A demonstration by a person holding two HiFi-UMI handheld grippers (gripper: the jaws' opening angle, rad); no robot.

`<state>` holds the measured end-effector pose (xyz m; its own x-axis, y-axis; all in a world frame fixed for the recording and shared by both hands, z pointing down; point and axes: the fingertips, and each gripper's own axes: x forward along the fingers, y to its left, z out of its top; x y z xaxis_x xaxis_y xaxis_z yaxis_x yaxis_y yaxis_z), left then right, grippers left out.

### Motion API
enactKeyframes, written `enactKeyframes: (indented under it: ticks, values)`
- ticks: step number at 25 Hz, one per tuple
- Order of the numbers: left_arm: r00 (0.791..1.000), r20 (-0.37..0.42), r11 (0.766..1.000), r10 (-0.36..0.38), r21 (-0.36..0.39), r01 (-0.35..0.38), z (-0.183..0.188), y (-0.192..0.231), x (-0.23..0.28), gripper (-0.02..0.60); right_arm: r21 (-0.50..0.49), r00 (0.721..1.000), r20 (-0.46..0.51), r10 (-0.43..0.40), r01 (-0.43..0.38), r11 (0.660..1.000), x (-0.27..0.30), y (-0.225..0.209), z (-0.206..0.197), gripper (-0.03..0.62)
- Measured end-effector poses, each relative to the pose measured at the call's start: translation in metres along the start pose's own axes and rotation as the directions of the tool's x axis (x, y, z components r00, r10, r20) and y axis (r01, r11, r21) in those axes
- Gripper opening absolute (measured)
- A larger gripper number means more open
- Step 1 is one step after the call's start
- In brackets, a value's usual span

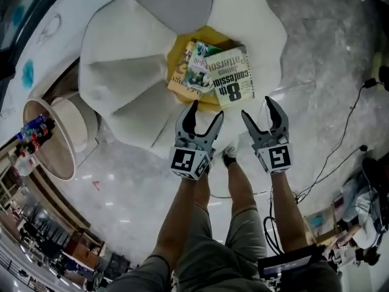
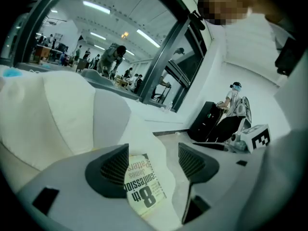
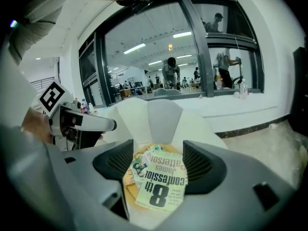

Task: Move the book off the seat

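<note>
A pale book (image 1: 231,76) printed "8th Confession" lies on top of a green-covered book (image 1: 197,66) on the yellow seat (image 1: 181,48) of a white petal-shaped chair (image 1: 121,72). My left gripper (image 1: 206,109) hangs open at the chair's front edge, just short of the books. My right gripper (image 1: 258,107) is open beside it, below the top book's near corner. Neither touches a book. In the left gripper view the book (image 2: 144,186) shows between the open jaws of the left gripper (image 2: 154,160). The right gripper view frames the book (image 3: 161,186) in the right gripper (image 3: 159,160).
A round wooden side table (image 1: 51,142) with bottles (image 1: 33,129) stands left of the chair. Black cables (image 1: 346,132) trail over the pale floor at the right. The person's legs (image 1: 237,187) stand just before the chair. Large windows (image 3: 192,47) lie behind it.
</note>
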<state>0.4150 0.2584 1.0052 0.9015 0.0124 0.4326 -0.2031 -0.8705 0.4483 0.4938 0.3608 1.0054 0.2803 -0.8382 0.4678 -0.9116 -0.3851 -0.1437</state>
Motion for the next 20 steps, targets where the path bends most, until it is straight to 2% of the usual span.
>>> enactKeyframes:
  ticks: [5,10,13,16,20]
  values:
    - [0.998,-0.065,0.998,-0.028,-0.053,0.024,-0.058,0.026,0.054,0.328,0.046,0.993,-0.107,0.056,-0.051,0.998,0.051,-0.011,-0.088,0.313]
    - [0.987,-0.147,0.989,-0.062,-0.141,0.041,-0.112,0.05,0.091,0.347,0.041,0.964,-0.252,0.089,-0.081,0.996,0.091,-0.037,-0.164,0.324]
    - [0.979,-0.195,0.988,-0.06,-0.152,0.03,-0.139,0.067,0.106,0.356,0.05,0.945,-0.316,0.086,-0.074,0.996,0.111,-0.057,-0.196,0.336]
    - [0.974,-0.223,0.982,-0.051,-0.191,0.008,-0.159,0.085,0.123,0.365,0.112,0.932,-0.351,0.089,-0.053,0.992,0.128,-0.076,-0.216,0.345]
    - [0.958,-0.287,0.989,-0.014,-0.142,-0.028,-0.179,0.098,0.146,0.37,0.129,0.913,-0.38,0.15,-0.108,0.986,0.142,-0.077,-0.236,0.345]
